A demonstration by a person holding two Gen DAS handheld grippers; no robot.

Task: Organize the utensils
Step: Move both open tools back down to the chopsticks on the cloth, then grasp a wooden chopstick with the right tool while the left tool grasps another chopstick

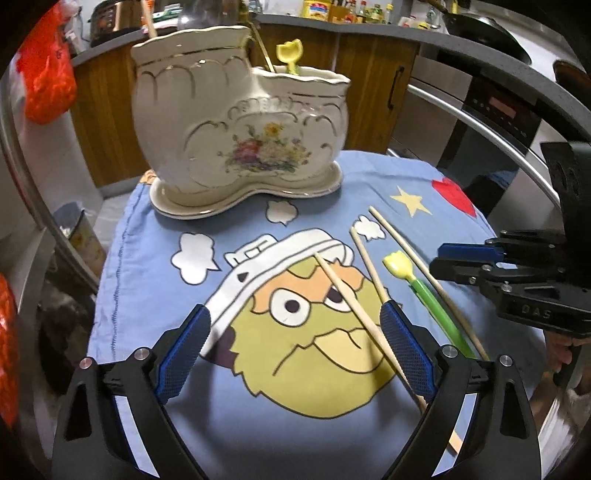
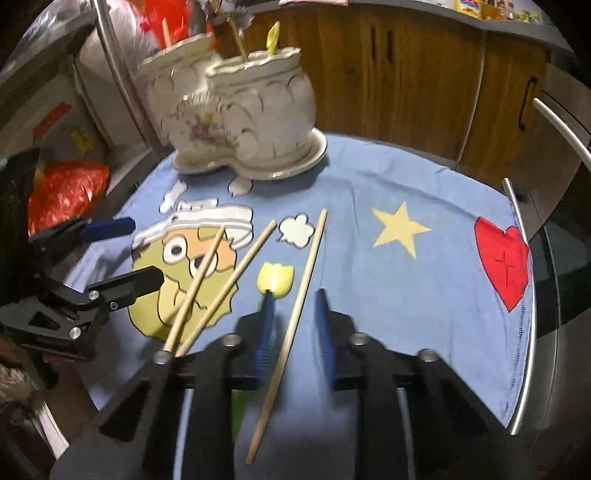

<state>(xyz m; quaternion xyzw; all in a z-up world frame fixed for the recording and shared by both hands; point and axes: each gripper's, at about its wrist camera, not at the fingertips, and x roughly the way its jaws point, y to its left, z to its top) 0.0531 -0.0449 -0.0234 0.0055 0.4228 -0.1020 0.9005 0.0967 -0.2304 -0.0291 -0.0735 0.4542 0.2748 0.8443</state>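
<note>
Right-wrist view: the right gripper (image 2: 293, 334) has jaws narrowed but not pressing, a wooden chopstick (image 2: 291, 321) lying loose between them; the yellow-headed green utensil (image 2: 275, 280) lies just beside its left pad; left gripper (image 1: 295, 354) gapes wide over another chopstick (image 1: 354, 302); a ceramic holder (image 1: 240, 122) stands beyond on the blue cloth (image 1: 155, 280).

Home kitchen (wooden cabinets (image 1: 369, 74), oven (image 1: 498, 110), spice bottles (image 1: 362, 11))

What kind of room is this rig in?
Most likely a home kitchen: wooden cabinets under a dark counter, condiment bottles along it, and what looks like a steel oven with bar handles.
</note>
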